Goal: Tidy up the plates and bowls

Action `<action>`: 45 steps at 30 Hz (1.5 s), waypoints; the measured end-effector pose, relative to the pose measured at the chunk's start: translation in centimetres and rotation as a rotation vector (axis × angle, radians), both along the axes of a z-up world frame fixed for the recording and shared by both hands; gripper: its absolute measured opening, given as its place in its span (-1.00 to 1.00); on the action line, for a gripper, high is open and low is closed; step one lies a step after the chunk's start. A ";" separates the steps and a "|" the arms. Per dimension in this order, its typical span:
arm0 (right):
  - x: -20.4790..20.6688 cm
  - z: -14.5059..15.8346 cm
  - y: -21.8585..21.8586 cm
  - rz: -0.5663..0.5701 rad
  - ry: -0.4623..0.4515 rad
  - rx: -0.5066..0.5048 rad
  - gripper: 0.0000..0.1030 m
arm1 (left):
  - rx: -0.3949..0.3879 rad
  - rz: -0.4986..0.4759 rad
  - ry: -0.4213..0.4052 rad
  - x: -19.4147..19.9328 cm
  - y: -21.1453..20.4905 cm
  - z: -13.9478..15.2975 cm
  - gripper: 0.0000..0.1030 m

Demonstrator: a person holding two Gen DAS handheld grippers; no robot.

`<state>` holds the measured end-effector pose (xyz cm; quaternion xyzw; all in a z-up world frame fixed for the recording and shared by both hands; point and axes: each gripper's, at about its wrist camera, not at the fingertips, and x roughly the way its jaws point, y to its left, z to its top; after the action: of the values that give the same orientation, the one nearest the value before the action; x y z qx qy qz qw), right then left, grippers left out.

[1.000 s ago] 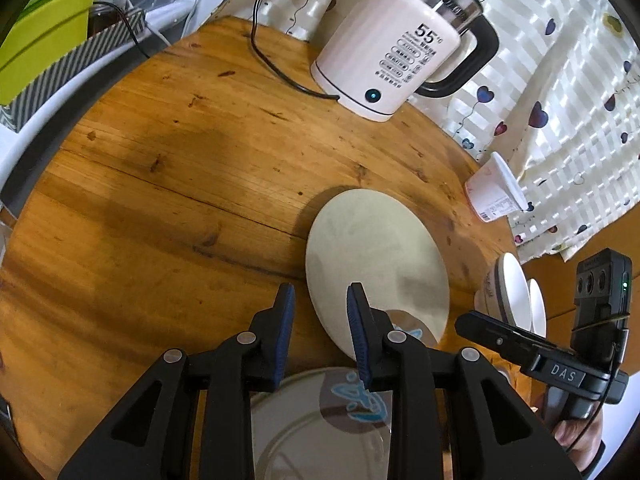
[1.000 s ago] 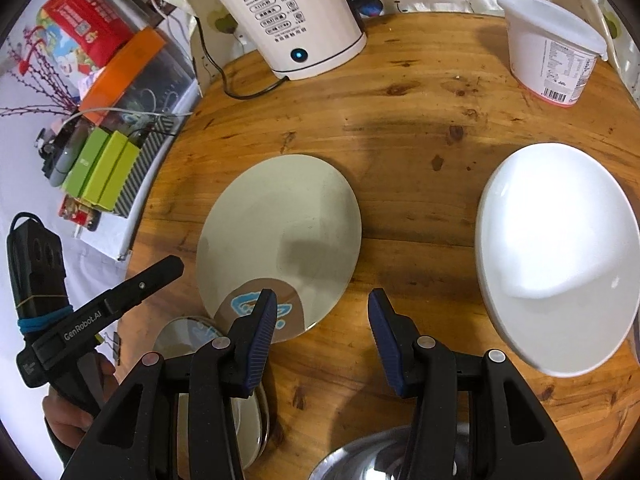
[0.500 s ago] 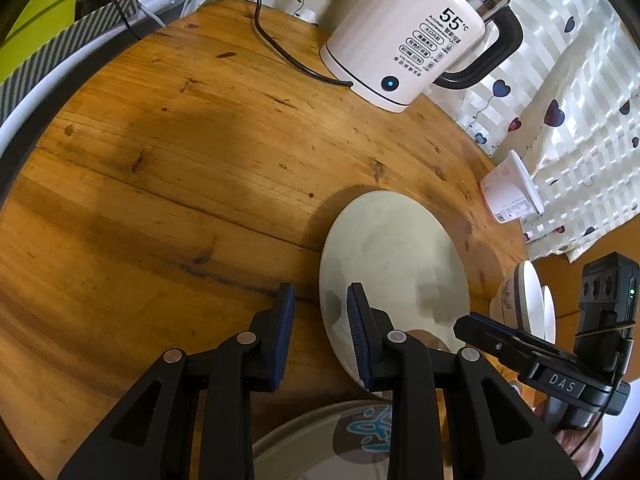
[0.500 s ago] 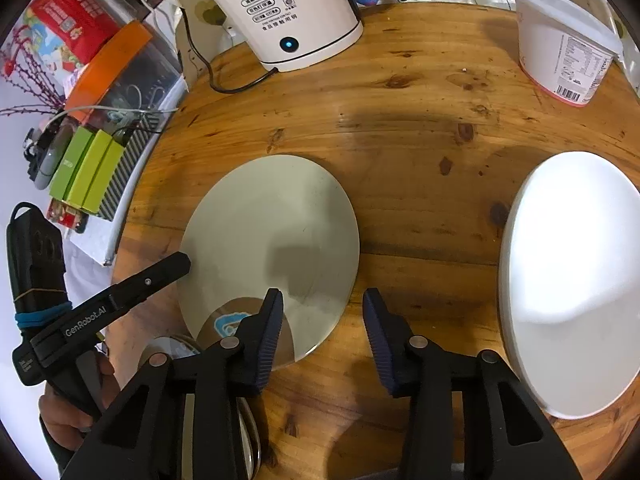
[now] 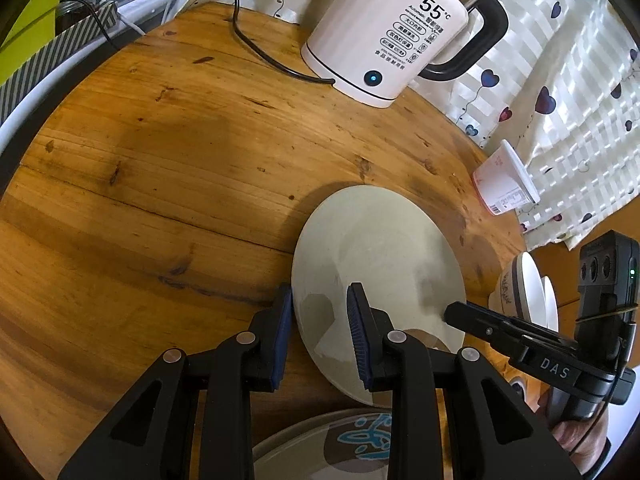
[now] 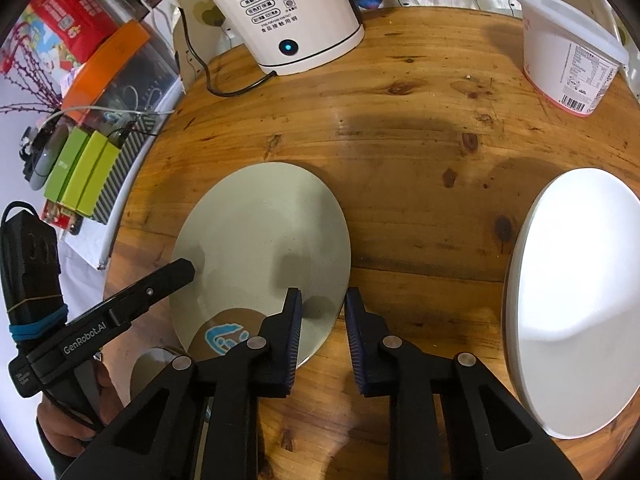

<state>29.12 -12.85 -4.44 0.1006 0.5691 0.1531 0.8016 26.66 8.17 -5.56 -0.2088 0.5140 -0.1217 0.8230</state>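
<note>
A beige plate (image 5: 376,264) (image 6: 260,248) with a brown-and-blue motif at its near edge lies on the round wooden table (image 5: 160,160). My left gripper (image 5: 320,316) straddles the plate's left rim, one finger outside the edge and one over the plate, with a gap showing. My right gripper (image 6: 322,316) straddles the right rim and its jaws are closing, with a sliver of wood still showing beside the outer finger. A second plate with the same motif (image 5: 320,444) lies under my left gripper. A white dish (image 6: 572,300) sits at the right.
A white electric kettle (image 5: 380,40) (image 6: 288,12) stands at the back, its black cord (image 5: 260,52) trailing over the table. A white lidded tub (image 6: 568,60) stands at the back right. Boxes and clutter (image 6: 80,176) sit beyond the table's left edge. A hand holds each gripper's handle.
The right gripper's fingers have drawn much closer together around the plate's right rim. The plate's left edge now sits nearer the left gripper's outer finger.
</note>
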 end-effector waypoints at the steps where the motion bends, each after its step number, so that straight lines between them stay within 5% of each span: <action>1: 0.0 0.1 0.0 -0.001 -0.003 0.004 -0.60 | 0.000 0.001 -0.001 -0.1 0.0 0.1 -0.46; 17: -0.8 2.3 0.5 0.022 -0.044 0.021 -0.60 | 0.022 0.015 -0.048 -1.7 0.3 2.8 -0.46; 45: -8.4 5.6 2.4 0.115 -0.107 0.063 -0.60 | 0.051 0.087 -0.091 -11.8 1.6 5.9 -0.46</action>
<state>20.70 -10.41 1.15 0.0847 0.5252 0.2217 0.8172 14.81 9.78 0.38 -0.2045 0.4696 -0.0819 0.8550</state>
